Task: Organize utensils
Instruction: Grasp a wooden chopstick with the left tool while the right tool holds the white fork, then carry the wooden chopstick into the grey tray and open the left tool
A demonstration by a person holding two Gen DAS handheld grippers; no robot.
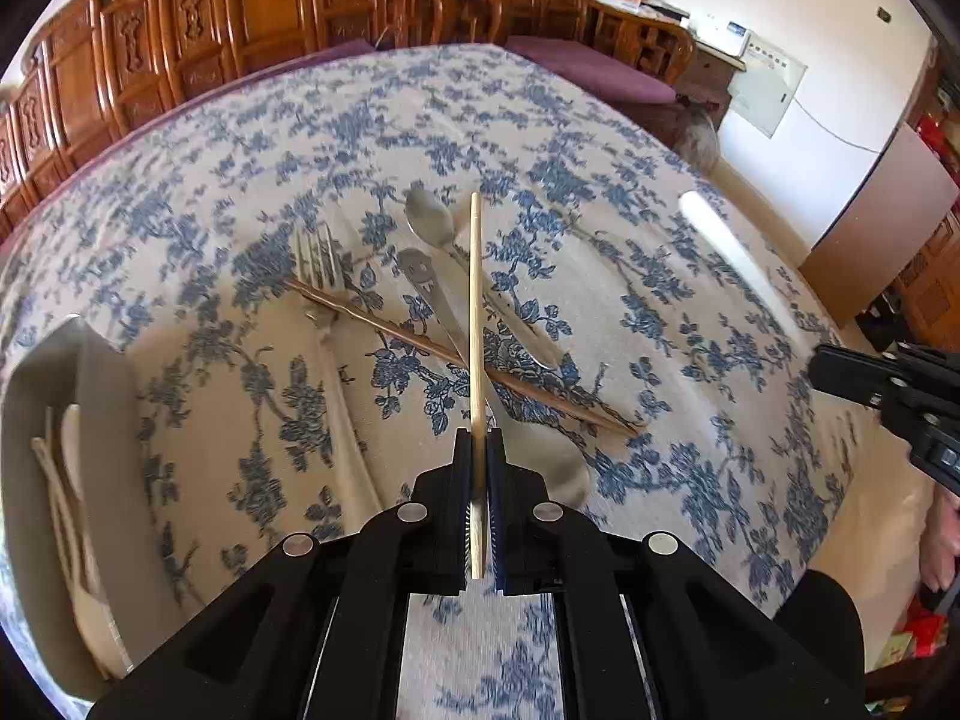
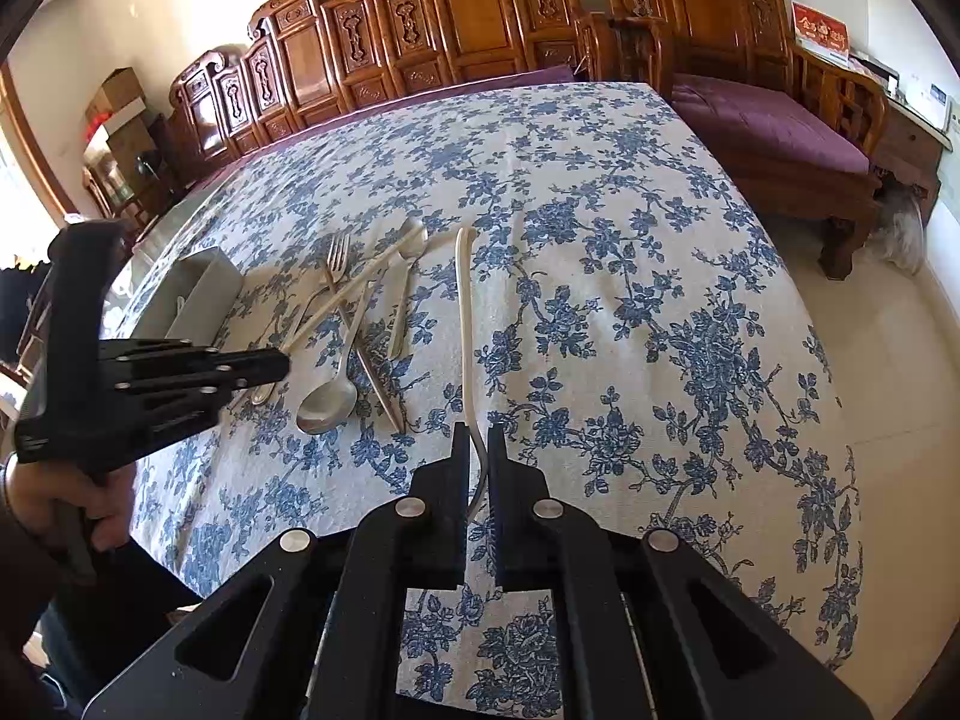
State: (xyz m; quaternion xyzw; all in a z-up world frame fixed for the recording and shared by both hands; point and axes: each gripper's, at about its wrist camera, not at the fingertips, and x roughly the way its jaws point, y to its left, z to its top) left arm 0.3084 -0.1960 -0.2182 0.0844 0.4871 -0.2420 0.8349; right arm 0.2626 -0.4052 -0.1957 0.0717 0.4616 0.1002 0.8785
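My left gripper (image 1: 478,438) is shut on a pale wooden chopstick (image 1: 476,312) and holds it above the pile; the gripper also shows in the right wrist view (image 2: 273,363). Under it lie a fork (image 1: 318,267), a dark chopstick (image 1: 456,360), a small spoon (image 1: 429,219) and a large spoon (image 1: 540,450). A grey utensil tray (image 1: 102,396) at the left holds pale utensils. My right gripper (image 2: 478,438) has its jaws narrowly apart around the thin handle of a white utensil (image 2: 463,312) that lies on the cloth; contact is unclear.
The table carries a blue floral cloth (image 2: 630,312). Carved wooden chairs (image 2: 456,24) and a bench with a purple cushion (image 2: 768,120) stand behind it. The table's right edge drops to a pale floor (image 2: 888,372).
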